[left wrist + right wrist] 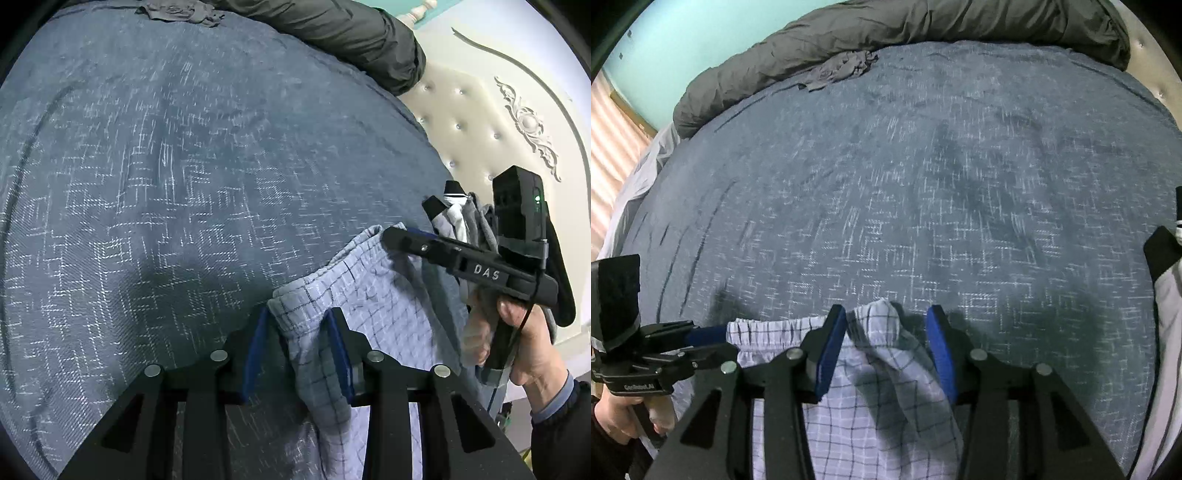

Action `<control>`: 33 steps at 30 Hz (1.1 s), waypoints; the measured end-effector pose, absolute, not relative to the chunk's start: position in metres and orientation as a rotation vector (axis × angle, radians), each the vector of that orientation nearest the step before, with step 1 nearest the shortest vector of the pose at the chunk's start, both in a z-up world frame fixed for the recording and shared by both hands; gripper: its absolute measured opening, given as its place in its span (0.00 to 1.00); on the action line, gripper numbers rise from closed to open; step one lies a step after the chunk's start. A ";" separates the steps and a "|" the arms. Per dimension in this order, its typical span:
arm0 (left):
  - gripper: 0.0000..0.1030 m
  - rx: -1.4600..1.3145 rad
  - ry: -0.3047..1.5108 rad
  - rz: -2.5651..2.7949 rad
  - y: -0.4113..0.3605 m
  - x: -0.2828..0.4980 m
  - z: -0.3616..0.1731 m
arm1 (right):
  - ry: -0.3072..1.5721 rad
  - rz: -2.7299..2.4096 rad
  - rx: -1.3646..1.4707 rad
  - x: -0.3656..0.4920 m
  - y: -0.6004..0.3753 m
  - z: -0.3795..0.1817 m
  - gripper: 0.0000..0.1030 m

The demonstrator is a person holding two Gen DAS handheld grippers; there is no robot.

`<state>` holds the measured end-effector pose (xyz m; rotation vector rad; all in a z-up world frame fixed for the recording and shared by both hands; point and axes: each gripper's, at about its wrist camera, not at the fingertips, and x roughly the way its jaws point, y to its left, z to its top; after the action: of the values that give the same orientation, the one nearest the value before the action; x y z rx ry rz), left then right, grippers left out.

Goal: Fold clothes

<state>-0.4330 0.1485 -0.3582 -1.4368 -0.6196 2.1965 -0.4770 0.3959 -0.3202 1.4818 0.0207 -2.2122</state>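
Light-blue checked shorts (369, 295) hang over the near edge of the bed, waistband uppermost. My left gripper (298, 312) is shut on one end of the bunched waistband, which fills most of the gap between its blue pads. In the right wrist view the left gripper (726, 343) holds the shorts' (879, 406) left corner. My right gripper (886, 310) stands open around the other end: the cloth leans on the left pad (831, 350) and a gap shows beside the right one. The left wrist view shows the right gripper (397, 234) at the shorts' far corner.
A blue patterned bedspread (184, 166) covers the bed. A dark grey duvet (886, 33) lies rolled along the back, with a crumpled grey garment (846, 68) before it. A pile of grey and white clothes (454, 218) sits at the right by the tufted headboard (472, 122).
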 end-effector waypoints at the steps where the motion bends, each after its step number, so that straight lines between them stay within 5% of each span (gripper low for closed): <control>1: 0.36 -1.434 -0.633 2.189 0.148 -0.433 -0.360 | 0.024 -2.206 1.485 -0.478 0.395 -0.323 0.45; 6: 0.35 -1.419 -0.652 2.175 0.149 -0.433 -0.367 | 0.018 -2.184 1.491 -0.481 0.395 -0.341 0.45; 9: 0.25 -1.410 -0.655 2.162 0.152 -0.433 -0.369 | 0.020 -2.183 1.451 -0.476 0.394 -0.342 0.23; 13: 0.15 -1.384 -0.646 2.171 0.153 -0.430 -0.358 | 0.027 -2.160 1.428 -0.466 0.391 -0.338 0.11; 33: 0.14 -1.039 -0.373 2.317 0.181 -0.337 -0.143 | -0.079 -2.351 0.876 -0.348 0.434 -0.148 0.09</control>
<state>-0.3372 0.1815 -0.1433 -1.0394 -0.3732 2.3169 -0.3481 0.4339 -0.1480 0.8756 -0.0792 -2.3515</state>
